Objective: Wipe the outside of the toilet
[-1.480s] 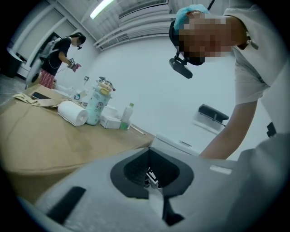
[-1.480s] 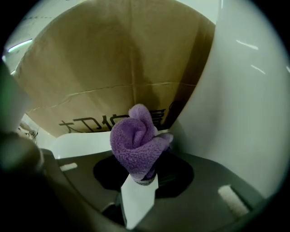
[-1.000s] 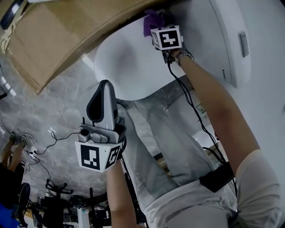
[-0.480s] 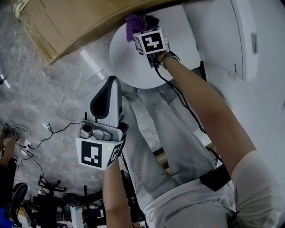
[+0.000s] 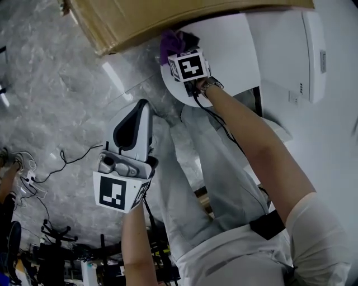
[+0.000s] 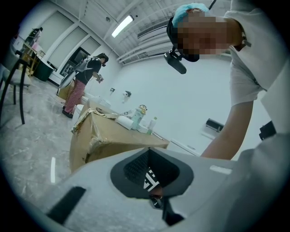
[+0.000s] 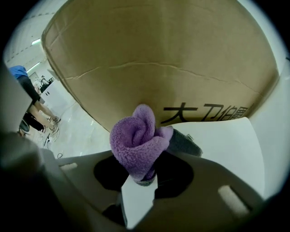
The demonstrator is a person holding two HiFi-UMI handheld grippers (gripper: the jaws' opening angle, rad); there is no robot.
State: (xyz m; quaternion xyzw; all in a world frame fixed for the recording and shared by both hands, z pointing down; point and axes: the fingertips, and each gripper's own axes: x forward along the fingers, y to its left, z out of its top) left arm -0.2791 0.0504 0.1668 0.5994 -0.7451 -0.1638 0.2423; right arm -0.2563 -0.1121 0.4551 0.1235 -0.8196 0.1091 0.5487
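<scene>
The white toilet (image 5: 229, 47) stands at the top of the head view, close against a cardboard box (image 5: 168, 17). My right gripper (image 5: 179, 49) is shut on a bunched purple cloth (image 5: 171, 40), which presses on the toilet's rounded edge beside the box. In the right gripper view the cloth (image 7: 138, 140) bulges out of the right gripper (image 7: 142, 174), with the toilet's white surface (image 7: 222, 140) at the right. My left gripper (image 5: 133, 114) hangs low, well away from the toilet. Its jaws are together and hold nothing.
The box (image 7: 158, 59) rises directly behind the cloth, leaving a narrow gap. The left gripper view shows bottles (image 6: 138, 117) on the box's top and a person (image 6: 84, 81) standing far off. Cables (image 5: 67, 162) lie on the grey marbled floor. My legs (image 5: 212, 184) stand before the toilet.
The right gripper has carried the cloth along the toilet's rounded edge beside the box, and my head has shifted. The left gripper has stayed about where it was.
</scene>
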